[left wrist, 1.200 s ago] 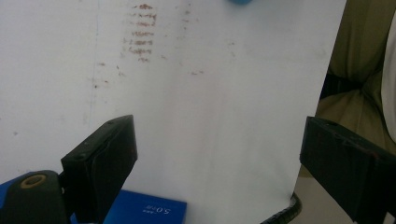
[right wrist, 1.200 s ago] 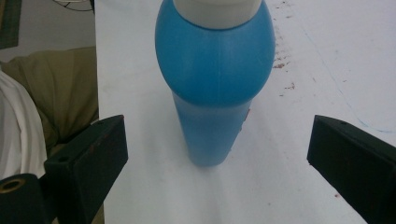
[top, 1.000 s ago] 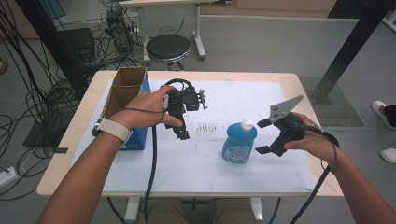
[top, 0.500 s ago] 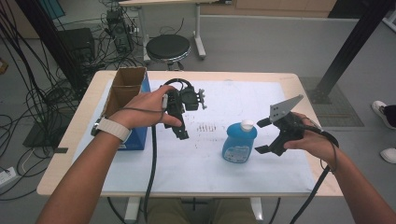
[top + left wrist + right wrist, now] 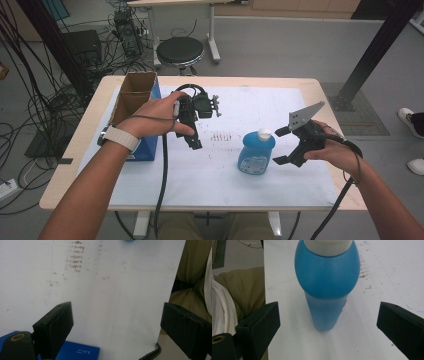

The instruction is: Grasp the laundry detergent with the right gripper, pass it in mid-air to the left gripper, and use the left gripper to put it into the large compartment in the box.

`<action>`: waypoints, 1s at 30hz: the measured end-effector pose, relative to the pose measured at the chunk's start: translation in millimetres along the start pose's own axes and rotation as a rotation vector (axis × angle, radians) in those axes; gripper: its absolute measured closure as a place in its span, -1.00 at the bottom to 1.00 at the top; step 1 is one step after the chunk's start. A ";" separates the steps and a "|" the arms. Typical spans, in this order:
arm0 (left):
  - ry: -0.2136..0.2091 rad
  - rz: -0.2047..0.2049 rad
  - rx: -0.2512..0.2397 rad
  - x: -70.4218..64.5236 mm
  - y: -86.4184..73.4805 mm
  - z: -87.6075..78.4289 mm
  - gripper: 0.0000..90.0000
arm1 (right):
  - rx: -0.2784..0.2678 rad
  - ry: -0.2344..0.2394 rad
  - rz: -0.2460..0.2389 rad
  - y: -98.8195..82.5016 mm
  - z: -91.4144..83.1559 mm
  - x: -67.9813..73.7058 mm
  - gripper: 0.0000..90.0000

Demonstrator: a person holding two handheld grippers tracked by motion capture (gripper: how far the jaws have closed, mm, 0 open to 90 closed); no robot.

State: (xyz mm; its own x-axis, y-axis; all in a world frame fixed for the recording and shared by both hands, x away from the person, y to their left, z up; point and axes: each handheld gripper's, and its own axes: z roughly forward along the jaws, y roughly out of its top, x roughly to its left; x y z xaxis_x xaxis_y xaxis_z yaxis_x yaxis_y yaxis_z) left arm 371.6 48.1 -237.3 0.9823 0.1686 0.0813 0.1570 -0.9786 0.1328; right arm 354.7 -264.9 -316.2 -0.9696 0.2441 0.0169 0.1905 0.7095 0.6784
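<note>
While the blue bottle stands upright near the bench's front edge, it is faced by the nearer right claw, spread wide and empty; the left claw is held wide too.

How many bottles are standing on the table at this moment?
1. The blue bottle with a white cap stands upright on the white sheet, just in front of the open right gripper. The open cardboard box may hide more inside.
</note>
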 end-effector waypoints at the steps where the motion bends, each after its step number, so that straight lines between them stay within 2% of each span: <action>1: 0.000 0.000 0.000 0.0 0.0 0.0 -0.74 | 0.000 0.000 0.000 0.0 0.0 0.0 -0.89; 30: 0.001 -0.006 -0.006 1.1 -1.3 0.9 -0.74 | -0.013 0.006 0.003 0.3 4.0 -0.5 -0.89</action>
State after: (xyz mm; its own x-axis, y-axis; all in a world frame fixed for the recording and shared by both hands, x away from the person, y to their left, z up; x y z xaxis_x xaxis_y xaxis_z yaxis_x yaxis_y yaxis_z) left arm 372.6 49.4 -238.3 0.9812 0.1746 0.0816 0.1623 -0.9769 0.1389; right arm 355.8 -262.1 -318.9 -0.9699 0.2424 0.0233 0.1915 0.7001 0.6879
